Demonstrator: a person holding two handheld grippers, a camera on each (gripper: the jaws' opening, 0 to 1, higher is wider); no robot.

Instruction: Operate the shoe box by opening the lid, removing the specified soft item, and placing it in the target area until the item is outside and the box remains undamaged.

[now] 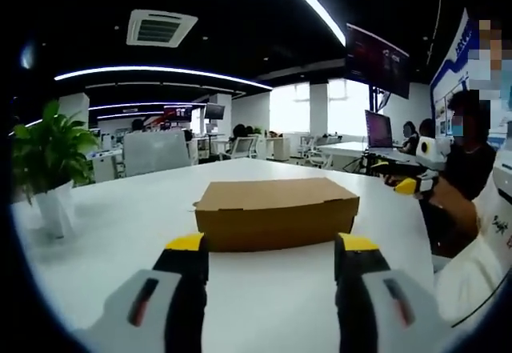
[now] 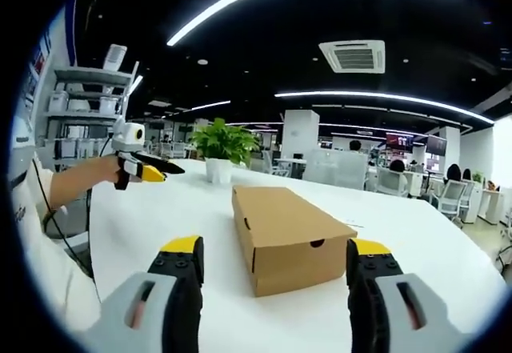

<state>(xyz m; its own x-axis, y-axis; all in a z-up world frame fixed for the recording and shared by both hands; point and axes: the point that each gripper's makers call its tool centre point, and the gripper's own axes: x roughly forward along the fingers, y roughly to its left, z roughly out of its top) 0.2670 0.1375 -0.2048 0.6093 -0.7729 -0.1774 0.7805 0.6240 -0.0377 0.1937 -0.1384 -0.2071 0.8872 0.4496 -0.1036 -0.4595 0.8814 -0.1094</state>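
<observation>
Shoe box is plain brown cardboard, lid shut, flat on the white table, roughly mid-surface and well in from every edge seen. In the left gripper view it lies long side on, just beyond and between the left gripper, whose yellow-tipped black jaws stand wide apart with nothing between them, not touching the box. In the right gripper view the same box is seen end on, short face with a small finger notch toward the camera, lid edges flush. Right gripper has its jaws spread as well, empty, box end between the tips but a bit beyond them, no contact. The left gripper also shows at the left of the right gripper view, held above the table's left edge by a bare forearm; from there I cannot tell its jaw gap. The right gripper likewise shows at the right of the left gripper view, over the table's right edge, gap unclear at that angle. Potted plant in a white pot stands near the far left corner in the left gripper view, well apart from the box. Behind: open office with desks, chairs, monitors, seated people, a shelf rack, ceiling light strips, an air vent.
</observation>
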